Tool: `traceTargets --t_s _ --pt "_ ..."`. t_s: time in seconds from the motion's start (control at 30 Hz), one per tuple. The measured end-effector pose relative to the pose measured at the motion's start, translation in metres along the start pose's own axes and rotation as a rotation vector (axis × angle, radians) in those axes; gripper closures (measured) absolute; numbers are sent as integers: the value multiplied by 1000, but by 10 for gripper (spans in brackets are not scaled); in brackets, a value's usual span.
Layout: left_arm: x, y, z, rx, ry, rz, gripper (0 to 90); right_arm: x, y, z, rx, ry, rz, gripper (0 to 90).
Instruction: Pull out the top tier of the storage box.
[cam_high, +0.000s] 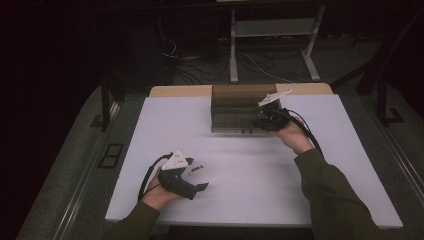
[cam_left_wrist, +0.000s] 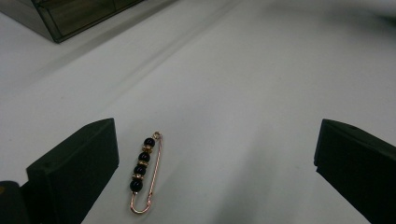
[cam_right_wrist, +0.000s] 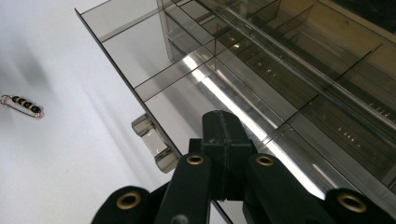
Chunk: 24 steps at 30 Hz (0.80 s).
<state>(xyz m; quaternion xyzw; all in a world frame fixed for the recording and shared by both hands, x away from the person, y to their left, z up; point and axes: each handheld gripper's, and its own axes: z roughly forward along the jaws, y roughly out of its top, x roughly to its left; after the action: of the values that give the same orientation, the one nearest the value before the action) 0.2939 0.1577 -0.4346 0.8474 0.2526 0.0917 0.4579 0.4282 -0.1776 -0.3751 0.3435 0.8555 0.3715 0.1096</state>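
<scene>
High view: the left gripper (cam_high: 192, 176) rests low on the white bench (cam_high: 250, 195), its jaws spread wide, with the beaded pin (cam_high: 196, 170) lying just ahead of it toward the organiser; the right gripper (cam_high: 265, 121) is at the front edge of the smoked acrylic drawer organiser (cam_high: 235, 107), well apart from the pin, so the left hand is plainly the nearer

Left gripper view: the pin (cam_left_wrist: 144, 172) lies flat on the bench between the open jaws, close beside the left-hand jaw and far from the other, touching neither; its long axis runs roughly along the gripper's line of sight, coiled end away, so the coming closure would likely need a sideways shift to centre it; four dark beads and a rose-gold wire are legible here, detail the high view blurs

Right gripper view: the jaws are pressed together with nothing between them, their tips at an open drawer (cam_right_wrist: 201, 88) of the organiser, beside its clear handle (cam_right_wrist: 154, 142); the pin (cam_right_wrist: 22, 106) appears small at far left
</scene>
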Motion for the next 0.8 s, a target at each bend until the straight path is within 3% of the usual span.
traceTargets --t_s 0.8 --pt "0 0 0 3 0 3 0 4 -6 -5 4 9 -12 889"
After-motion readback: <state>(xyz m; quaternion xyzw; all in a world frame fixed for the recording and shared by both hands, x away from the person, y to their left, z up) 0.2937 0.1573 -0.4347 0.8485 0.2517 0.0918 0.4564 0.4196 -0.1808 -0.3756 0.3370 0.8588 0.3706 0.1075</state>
